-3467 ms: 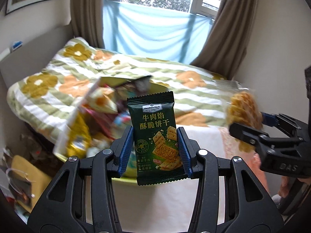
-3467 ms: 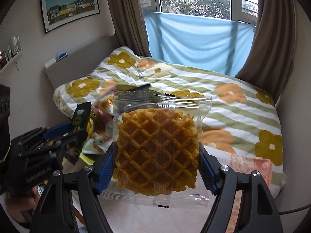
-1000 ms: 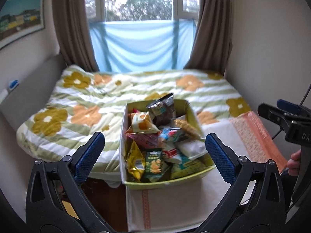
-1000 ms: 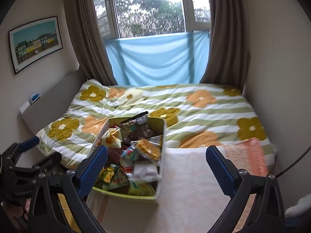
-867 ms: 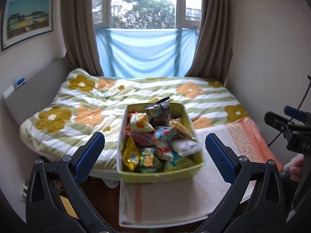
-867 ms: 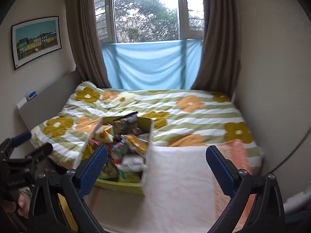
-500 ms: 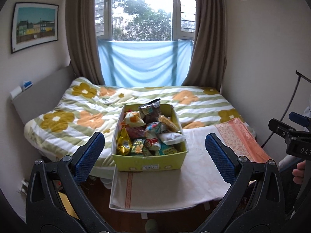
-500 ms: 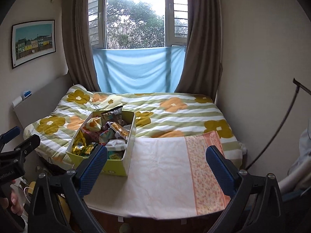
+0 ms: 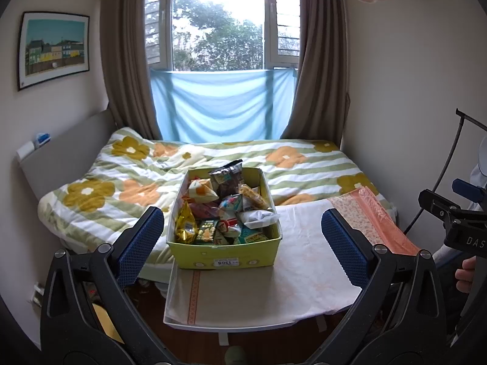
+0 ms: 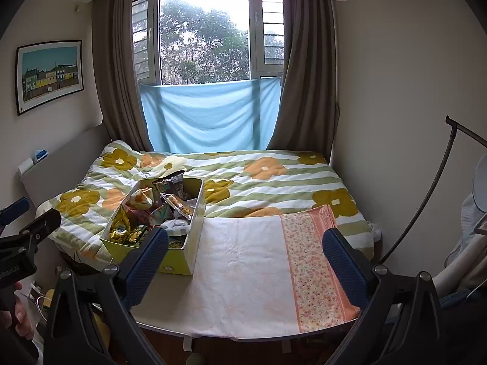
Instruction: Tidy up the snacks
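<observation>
A yellow-green box (image 9: 225,257) (image 10: 190,243) filled with several snack packets (image 9: 225,206) (image 10: 158,210) stands on the left part of a cloth-covered table (image 9: 304,273) (image 10: 249,261). My left gripper (image 9: 242,240) is wide open and empty, held back from the table with the box framed between its blue pads (image 9: 140,243). My right gripper (image 10: 245,255) is also wide open and empty, over the table's near edge, with the box to its left. Each gripper shows at the edge of the other's view.
A bed with a flowered, striped quilt (image 9: 274,164) (image 10: 274,179) lies behind the table, under a window with brown curtains and a blue cloth. A black stand pole (image 10: 426,194) rises at the right wall. A person's hand (image 9: 465,275) holds the right gripper.
Both grippers let go of their packets, the green cracker pack and the waffle, which now lie in the box. Both have pulled back and up, so the box and table look smaller.
</observation>
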Tool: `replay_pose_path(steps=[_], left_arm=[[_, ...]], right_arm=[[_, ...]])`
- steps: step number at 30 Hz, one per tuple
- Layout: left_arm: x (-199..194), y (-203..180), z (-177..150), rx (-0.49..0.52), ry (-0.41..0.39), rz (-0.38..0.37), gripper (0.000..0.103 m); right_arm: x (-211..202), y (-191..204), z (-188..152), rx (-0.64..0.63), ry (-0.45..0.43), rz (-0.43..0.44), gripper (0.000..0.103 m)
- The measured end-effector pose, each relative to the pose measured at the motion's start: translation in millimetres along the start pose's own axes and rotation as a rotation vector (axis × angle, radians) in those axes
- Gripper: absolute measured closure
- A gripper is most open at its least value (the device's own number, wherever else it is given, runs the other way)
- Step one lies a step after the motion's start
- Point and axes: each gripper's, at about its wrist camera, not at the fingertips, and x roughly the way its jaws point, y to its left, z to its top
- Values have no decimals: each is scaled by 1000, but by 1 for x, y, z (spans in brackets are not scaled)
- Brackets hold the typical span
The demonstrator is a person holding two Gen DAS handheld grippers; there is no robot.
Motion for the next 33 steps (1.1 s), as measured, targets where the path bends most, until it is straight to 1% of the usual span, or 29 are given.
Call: replay_pose_path(steps=[18,33], left_arm=[[3,-2,0,1,4,-6,0],[3,0,-2,14,5,9,0]], right_arm=[[-2,-6,-2,8,-5,1,2],[-4,-4,-1,8,-4,0,2]])
